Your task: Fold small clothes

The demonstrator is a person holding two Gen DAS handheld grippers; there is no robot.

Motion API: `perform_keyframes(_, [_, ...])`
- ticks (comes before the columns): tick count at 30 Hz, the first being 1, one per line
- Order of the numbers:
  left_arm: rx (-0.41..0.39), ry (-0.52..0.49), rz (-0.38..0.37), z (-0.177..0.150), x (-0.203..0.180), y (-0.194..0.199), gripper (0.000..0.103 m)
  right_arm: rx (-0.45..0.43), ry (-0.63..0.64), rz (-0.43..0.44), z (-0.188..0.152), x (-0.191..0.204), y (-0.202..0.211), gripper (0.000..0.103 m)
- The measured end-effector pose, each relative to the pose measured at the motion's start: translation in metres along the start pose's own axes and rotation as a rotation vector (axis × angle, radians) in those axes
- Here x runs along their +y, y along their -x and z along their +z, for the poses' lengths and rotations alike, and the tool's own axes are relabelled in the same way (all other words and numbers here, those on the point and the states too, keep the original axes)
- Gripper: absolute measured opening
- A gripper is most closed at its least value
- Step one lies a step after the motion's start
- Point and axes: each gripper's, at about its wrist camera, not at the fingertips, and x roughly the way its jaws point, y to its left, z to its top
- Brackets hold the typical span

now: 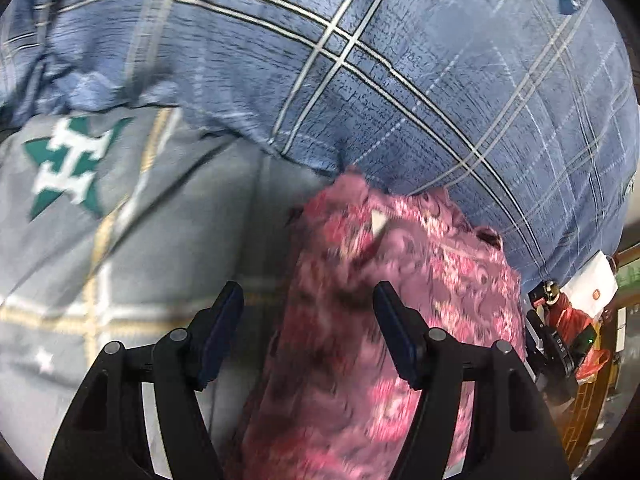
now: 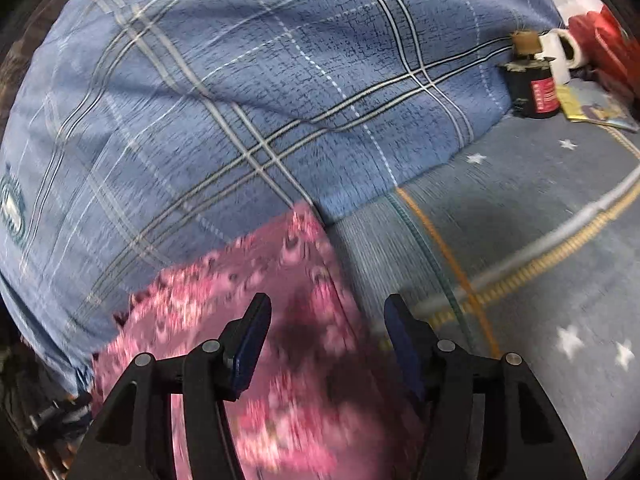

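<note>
A small pink patterned garment [image 1: 392, 312] lies on the grey bed sheet [image 1: 168, 240], its far edge against the blue plaid quilt [image 1: 400, 80]. My left gripper [image 1: 308, 320] is open just above the garment's left edge, with nothing between the fingers. In the right wrist view the same garment [image 2: 248, 304] lies at lower left, and my right gripper [image 2: 328, 332] is open over its right edge, also empty. Both views are blurred by motion.
The bunched blue plaid quilt [image 2: 260, 100] fills the far side. On the sheet [image 2: 540, 220] at far right stand a dark bottle [image 2: 534, 80], a white mug [image 2: 562, 52], a red object [image 2: 604, 40] and a booklet [image 2: 596, 108]. My right gripper [image 1: 556, 352] shows in the left view.
</note>
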Motion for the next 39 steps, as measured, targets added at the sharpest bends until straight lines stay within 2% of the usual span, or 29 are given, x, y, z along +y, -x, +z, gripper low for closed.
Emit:
perform_keyframes(3, [0.04,-0.008,-0.056,0.008,-0.006,-0.012,0.066,0.064,-0.003,0.073,0.008,0.006,-0.024,0.059])
perform_keyframes(5, [0.04,-0.033,-0.079,0.013,-0.011,-0.012,0.055,0.058,0.051,0.103,0.011,0.019,-0.028,0.02])
perform_keyframes(6, [0.003,-0.056,-0.061,0.016,-0.016,-0.006,0.03,0.05,0.086,0.113,0.013,0.025,-0.027,0.006])
perform_keyframes(7, [-0.024,-0.064,-0.05,0.019,-0.016,-0.002,0.01,0.018,0.11,0.122,0.015,0.029,-0.021,0.006])
perform_keyframes(8, [-0.046,-0.061,-0.047,0.024,-0.015,0.002,0.007,-0.054,0.114,0.16,0.018,0.031,-0.009,0.005])
perform_keyframes(10, [-0.08,-0.029,-0.015,0.032,-0.005,0.003,0.005,-0.116,0.073,0.186,0.022,0.028,0.002,0.005])
perform_keyframes(11, [-0.106,-0.025,0.059,0.035,-0.001,0.002,0.0,-0.119,0.033,0.163,0.025,0.022,-0.001,0.005])
perform_keyframes(13, [-0.114,-0.005,0.187,0.041,0.01,-0.003,0.0,-0.048,0.024,0.094,0.026,0.018,-0.019,0.006])
perform_keyframes(14, [-0.113,0.036,0.191,0.042,0.02,-0.001,0.0,0.035,0.03,0.016,0.023,0.016,-0.036,0.006])
perform_keyframes(15, [-0.117,0.079,0.157,0.043,0.028,0.004,0.0,0.084,0.041,-0.041,0.021,0.016,-0.045,0.009])
perform_keyframes(16, [-0.125,0.097,0.103,0.042,0.031,0.01,0.0,0.083,0.059,-0.068,0.018,0.018,-0.045,0.013])
perform_keyframes(17, [-0.137,0.097,0.035,0.039,0.03,0.02,0.0,0.03,0.074,-0.08,0.016,0.022,-0.035,0.016])
perform_keyframes(18, [-0.146,0.076,0.005,0.036,0.025,0.027,0.0,-0.022,0.079,-0.091,0.014,0.026,-0.025,0.016])
perform_keyframes(20, [-0.149,0.0,-0.024,0.029,0.005,0.038,0.0,-0.113,0.071,-0.011,0.008,0.033,-0.001,0.019])
perform_keyframes(21, [-0.14,-0.058,-0.046,0.022,-0.016,0.037,0.005,-0.129,0.063,0.044,0.005,0.036,0.006,0.021])
perform_keyframes(23, [-0.113,-0.129,-0.071,0.011,-0.039,0.033,0.023,-0.119,0.069,0.12,-0.007,0.044,0.013,0.024])
perform_keyframes(24, [-0.099,-0.164,-0.064,0.003,-0.052,0.025,0.037,-0.097,0.084,0.131,-0.013,0.047,0.01,0.027])
perform_keyframes(26, [-0.083,-0.19,0.012,-0.004,-0.062,0.006,0.039,0.011,0.137,0.077,-0.029,0.051,-0.008,0.03])
perform_keyframes(27, [-0.054,-0.214,0.1,-0.009,-0.063,-0.011,0.039,0.051,0.155,0.037,-0.037,0.05,-0.014,0.029])
perform_keyframes(28, [-0.028,-0.23,0.165,-0.012,-0.062,-0.023,0.031,0.038,0.171,0.028,-0.041,0.05,-0.012,0.025])
perform_keyframes(29, [-0.009,-0.238,0.216,-0.015,-0.058,-0.031,0.029,0.002,0.181,0.032,-0.046,0.049,0.0,0.027])
perform_keyframes(30, [-0.047,-0.24,0.199,-0.018,-0.056,-0.023,0.029,-0.011,0.173,0.049,-0.048,0.049,0.009,0.031])
perform_keyframes(32, [-0.045,-0.205,0.158,-0.02,-0.052,-0.007,0.029,-0.071,0.139,0.103,-0.059,0.042,0.033,0.031])
perform_keyframes(33, [-0.045,-0.183,0.098,-0.023,-0.049,0.005,0.029,-0.087,0.135,0.111,-0.061,0.036,0.039,0.033])
perform_keyframes(34, [-0.047,-0.172,0.062,-0.026,-0.049,0.011,0.031,-0.079,0.142,0.098,-0.067,0.035,0.039,0.039])
perform_keyframes(35, [-0.044,-0.164,0.04,-0.03,-0.048,0.016,0.035,-0.025,0.159,0.054,-0.073,0.031,0.032,0.039])
perform_keyframes(36, [-0.023,-0.158,0.052,-0.038,-0.045,0.017,0.042,0.029,0.172,0.033,-0.078,0.025,0.027,0.039])
perform_keyframes(38, [0.031,-0.176,0.08,-0.054,-0.042,0.01,0.042,-0.013,0.213,0.002,-0.085,0.03,0.034,0.038])
perform_keyframes(39, [0.048,-0.194,0.097,-0.062,-0.04,0.008,0.042,0.003,0.207,-0.019,-0.085,0.034,0.036,0.038])
